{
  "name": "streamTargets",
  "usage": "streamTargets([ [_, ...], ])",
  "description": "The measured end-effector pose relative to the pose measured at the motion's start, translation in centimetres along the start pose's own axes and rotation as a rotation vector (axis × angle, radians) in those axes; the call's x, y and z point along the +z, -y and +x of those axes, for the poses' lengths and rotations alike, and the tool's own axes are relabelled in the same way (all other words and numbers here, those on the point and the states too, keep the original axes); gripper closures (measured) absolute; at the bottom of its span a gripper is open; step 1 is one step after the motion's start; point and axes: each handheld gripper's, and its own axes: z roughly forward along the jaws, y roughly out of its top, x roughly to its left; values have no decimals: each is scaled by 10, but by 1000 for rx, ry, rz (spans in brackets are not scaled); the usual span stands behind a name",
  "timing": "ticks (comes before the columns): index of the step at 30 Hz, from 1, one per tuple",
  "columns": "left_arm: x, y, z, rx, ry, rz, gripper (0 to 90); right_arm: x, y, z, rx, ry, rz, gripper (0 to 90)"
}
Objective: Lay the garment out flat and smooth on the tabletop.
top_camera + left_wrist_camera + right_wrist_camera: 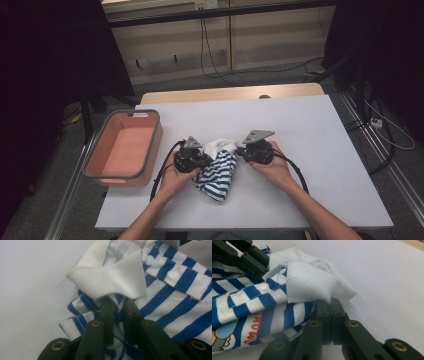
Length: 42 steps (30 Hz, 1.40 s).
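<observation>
- striped shirt (pixel 218 169) bunched mid-table (pixel 310 150), between both hands.
- left gripper (pixel 117 305) pinches striped cloth under the white collar (pixel 115 277); right gripper (pixel 331 305) pinches the collar's other side.
- grip secured; the folding and the pink bin (pixel 100 165) look still ahead.

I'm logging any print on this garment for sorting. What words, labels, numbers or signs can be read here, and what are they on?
"MOMU" or similar, red capitals, cut off and blurred, beside a cartoon print on the blue-and-white striped shirt: not surely readable.
Blue curved marks on the same shirt between the left gripper's jaws: part of a print, unreadable.
The pink bin, the white table and the right gripper: no text seen.
</observation>
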Motion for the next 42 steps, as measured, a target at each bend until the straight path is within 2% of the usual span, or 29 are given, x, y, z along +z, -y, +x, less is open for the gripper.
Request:
streamTargets([
  [3, -6, -2, -1, 5, -2, -28, 809, -3, -2, -2, 1, 7, -15, 894],
  [5, -15, -6, -1, -9, 0, -80, 811, -11, -5, -6, 14, 22, -47, 896],
  [7, -18, -7, 0, -6, 0, -96, 811, -13, -6, -7, 18, 28, -59, 897],
  [8, -23, -10, -1, -9, -2, -127, 812, -18, -8, -9, 20, 37, -80, 898],
  [10, -28, -14, -2, -8, -4, -155, 813, -23, -10, -10, 24, 44, -97, 899],
  [11, -28, -14, -2, -8, -4, -155, 812, -25, -11, -11, 23, 50, -105, 899],
  [12, -35, -19, -4, -20, 9, -194, 813, -27, -12, -11, 25, 55, -113, 900],
  [13, -35, -19, -4, -20, 9, -194, 813, -27, -12, -11, 25, 55, -113, 900],
  [14, -44, -27, -7, 5, 14, -231, 813, -32, -17, -11, 22, 64, -138, 900],
  [15, -44, -27, -7, 5, 14, -231, 813, -32, -17, -11, 22, 64, -138, 900],
  [16, -54, -34, -11, 18, 15, -271, 812, -40, -25, -10, 9, 73, -171, 900],
  [19, -61, -38, -15, 35, 10, -298, 812, -49, -33, -9, 3, 84, -204, 900],
  [20, -65, -39, -17, 46, -9, -312, 812, -57, -38, -9, -3, 95, -233, 900],
  [21, -65, -39, -17, 46, -9, -312, 812, -57, -38, -9, -3, 95, -233, 900],
  [22, -66, -38, -17, 54, -48, -295, 812, -65, -41, -9, -8, 101, -250, 900],
  [24, -66, -37, -14, 45, -66, -282, 812, -69, -42, -8, -6, 101, -262, 900],
  [26, -66, -36, -12, 32, -70, -276, 812, -69, -43, -6, -8, 87, -262, 900],
  [27, -65, -35, -9, 23, -78, -264, 812, -69, -43, -6, -8, 87, -262, 900],
  [28, -62, -33, -5, 12, -86, -228, 813, -63, -42, -3, -9, 73, -249, 892],
  [29, -62, -33, -5, 12, -86, -228, 813, -63, -42, -3, -9, 73, -249, 892],
  [31, -54, -28, 0, 5, -109, -188, 813, -54, -41, -2, -4, 44, -220, 854],
  [32, -47, -22, 6, -11, -123, -146, 814, -44, -36, -1, -2, 44, -193, 775],
  [33, -47, -22, 6, -11, -123, -146, 815, -44, -36, -1, -2, 44, -193, 775],
  [34, -42, -17, 11, -27, -139, -109, 815, -37, -32, -2, 21, 46, -167, 676],
  [35, -42, -17, 11, -27, -139, -109, 815, -37, -32, -2, 21, 46, -167, 676],
  [36, -40, -13, 15, -43, -141, -90, 815, -34, -28, -6, 31, 39, -150, 628],
  [39, -39, -9, 18, -41, -142, -69, 815, -32, -25, -9, 44, 49, -135, 597],
  [40, -36, -5, 18, -49, -144, -59, 815, -28, -21, -14, 63, 48, -103, 596],
  [42, -35, -4, 19, -44, -144, -48, 814, -25, -17, -16, 67, 50, -88, 600],
])
